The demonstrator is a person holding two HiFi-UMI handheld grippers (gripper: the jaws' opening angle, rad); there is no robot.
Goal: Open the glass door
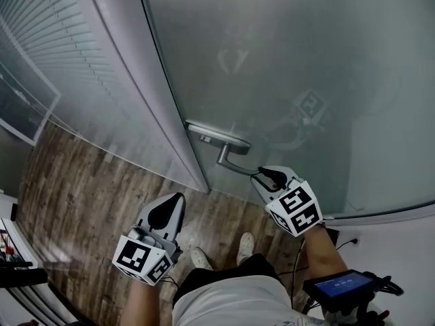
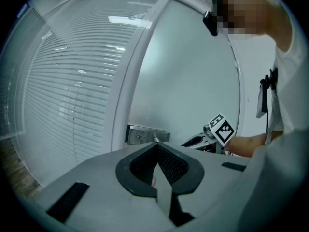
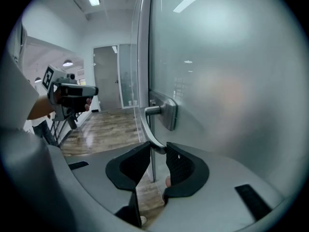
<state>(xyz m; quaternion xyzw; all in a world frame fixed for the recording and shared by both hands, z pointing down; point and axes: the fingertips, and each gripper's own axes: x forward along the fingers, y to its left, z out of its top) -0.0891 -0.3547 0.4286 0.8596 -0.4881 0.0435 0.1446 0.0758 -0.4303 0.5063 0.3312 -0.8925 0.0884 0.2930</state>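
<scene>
The frosted glass door carries a metal lever handle on a steel plate. My right gripper sits at the lever's free end. In the right gripper view the curved handle comes down from its plate and its tip lies between the jaws of my right gripper, whose pads press on it from both sides. My left gripper hangs apart to the left, over the floor. In its own view the left gripper is shut with nothing in it, facing the handle plate.
A grey door frame stands left of the door, beside a glass wall with blinds. Wooden floor lies below. The person's shoes stand close to the door. A device with a blue screen is at the lower right.
</scene>
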